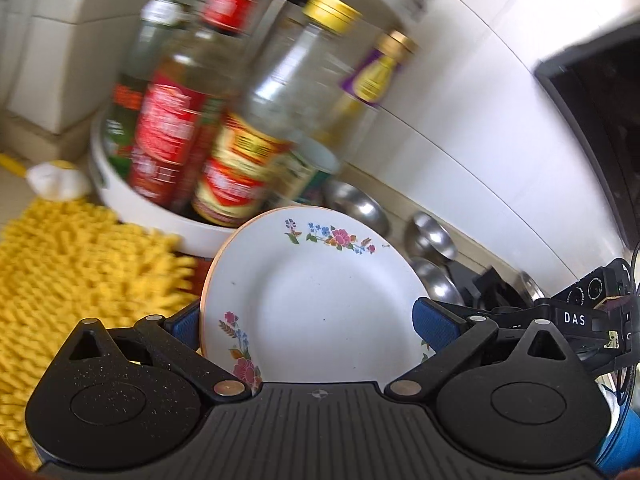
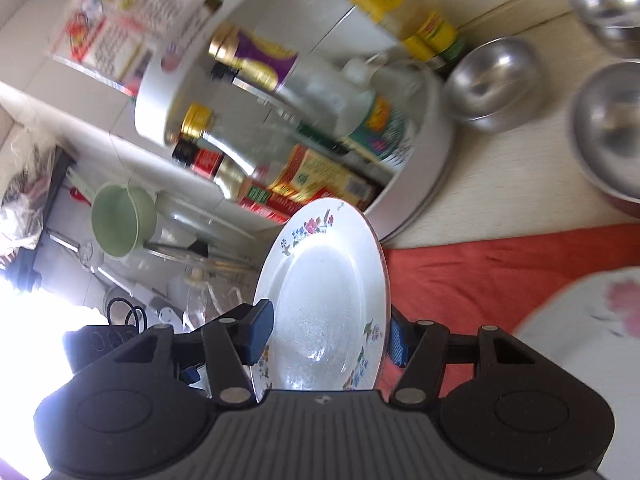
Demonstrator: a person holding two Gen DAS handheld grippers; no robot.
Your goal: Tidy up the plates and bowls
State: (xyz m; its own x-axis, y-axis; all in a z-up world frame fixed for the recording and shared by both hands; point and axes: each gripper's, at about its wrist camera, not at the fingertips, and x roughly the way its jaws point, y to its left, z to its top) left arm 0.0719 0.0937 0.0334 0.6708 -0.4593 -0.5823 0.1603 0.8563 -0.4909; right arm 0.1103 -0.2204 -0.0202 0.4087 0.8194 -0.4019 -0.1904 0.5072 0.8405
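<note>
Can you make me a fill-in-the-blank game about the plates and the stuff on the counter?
1. Each gripper holds a white plate painted with ____.
2. The bowls on the counter are made of shiny ____.
3. The bottles stand in a round ____ tray.
4. The fluffy mat is ____.

Missing words: flowers; metal; white; yellow

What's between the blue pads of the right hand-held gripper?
A floral plate, held on edge between the blue pads, as the right wrist view shows.
</note>
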